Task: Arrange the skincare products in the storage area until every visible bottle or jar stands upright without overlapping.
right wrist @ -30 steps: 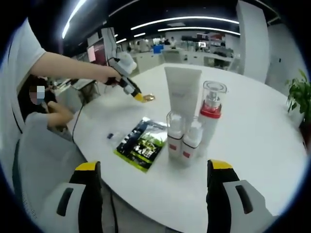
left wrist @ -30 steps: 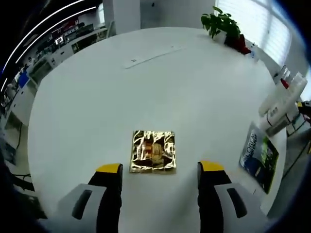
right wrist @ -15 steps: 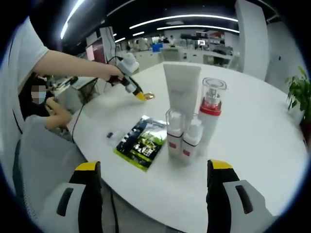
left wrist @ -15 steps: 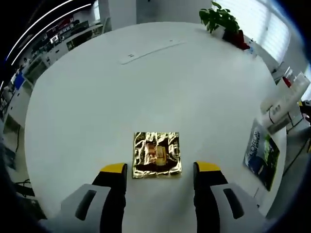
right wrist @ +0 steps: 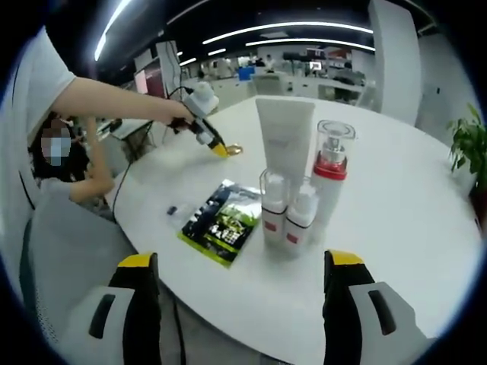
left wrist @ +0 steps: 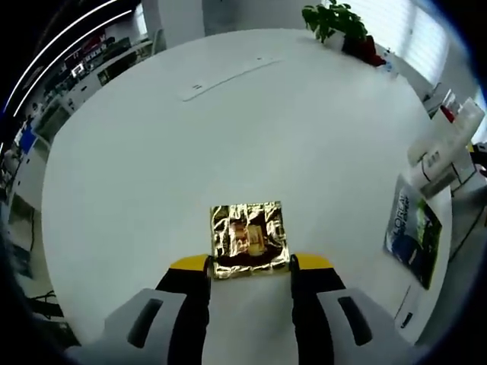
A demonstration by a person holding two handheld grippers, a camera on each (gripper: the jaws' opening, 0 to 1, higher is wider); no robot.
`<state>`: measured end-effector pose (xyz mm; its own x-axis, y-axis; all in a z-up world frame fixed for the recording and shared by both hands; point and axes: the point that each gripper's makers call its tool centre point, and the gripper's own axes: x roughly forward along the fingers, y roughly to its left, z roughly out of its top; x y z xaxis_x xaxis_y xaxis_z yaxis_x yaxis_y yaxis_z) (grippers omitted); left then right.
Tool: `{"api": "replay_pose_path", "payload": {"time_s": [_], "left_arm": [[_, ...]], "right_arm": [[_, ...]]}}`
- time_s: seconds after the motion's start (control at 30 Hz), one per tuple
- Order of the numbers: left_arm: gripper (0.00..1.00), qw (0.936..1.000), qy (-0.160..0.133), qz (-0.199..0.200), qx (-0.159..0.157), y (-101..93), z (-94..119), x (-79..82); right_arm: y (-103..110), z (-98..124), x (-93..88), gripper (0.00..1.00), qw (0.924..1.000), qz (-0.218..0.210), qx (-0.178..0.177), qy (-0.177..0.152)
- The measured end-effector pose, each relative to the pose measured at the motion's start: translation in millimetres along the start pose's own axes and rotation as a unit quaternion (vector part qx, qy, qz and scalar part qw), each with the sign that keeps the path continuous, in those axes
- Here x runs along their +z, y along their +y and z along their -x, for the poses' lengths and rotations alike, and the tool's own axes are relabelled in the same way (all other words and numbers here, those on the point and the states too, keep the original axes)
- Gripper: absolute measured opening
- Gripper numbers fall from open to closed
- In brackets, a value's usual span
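Bottles [right wrist: 293, 217] already stand upright together on the surface [right wrist: 396, 213]. Left tongs [left wrist: 249, 262] sit half-open astride a flat gold packet [left wrist: 248, 239], not gripping; right tongs [right wrist: 237, 262] are wide open, empty.

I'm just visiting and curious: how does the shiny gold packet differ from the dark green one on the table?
The gold packet is square, crinkled foil; the green packet is a longer rectangle, dark with printed lettering. The gold packet lies between the left hand-held gripper jaws; the green packet lies beside the upright bottles, untouched. Both lie flat on the white table.
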<state>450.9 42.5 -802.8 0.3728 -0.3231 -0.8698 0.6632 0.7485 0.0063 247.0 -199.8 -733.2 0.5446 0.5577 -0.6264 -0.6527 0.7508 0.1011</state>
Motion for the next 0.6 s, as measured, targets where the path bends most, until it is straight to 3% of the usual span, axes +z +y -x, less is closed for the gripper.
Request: {"api": "replay_pose_path", "payload": {"time_s": [0.03,0.07,0.6], "left_arm": [[0.39,1.0000,0.000,0.000,0.000,-1.0,0.7,0.1],[0.39,1.0000,0.002,-0.002,-0.002,12.6,-6.7,0.7],[0.39,0.9998,-0.013,-0.017,0.001,24.3,1.9,-3.1]], "right_arm": [[0.1,0.0,0.1,0.88,1.0000,0.000,0.000,0.000],[0.0,0.0,0.0,0.88,1.0000,0.000,0.000,0.000],[0.4,0.6,2.9,0.88,1.0000,0.006,0.002,-0.006]]}}
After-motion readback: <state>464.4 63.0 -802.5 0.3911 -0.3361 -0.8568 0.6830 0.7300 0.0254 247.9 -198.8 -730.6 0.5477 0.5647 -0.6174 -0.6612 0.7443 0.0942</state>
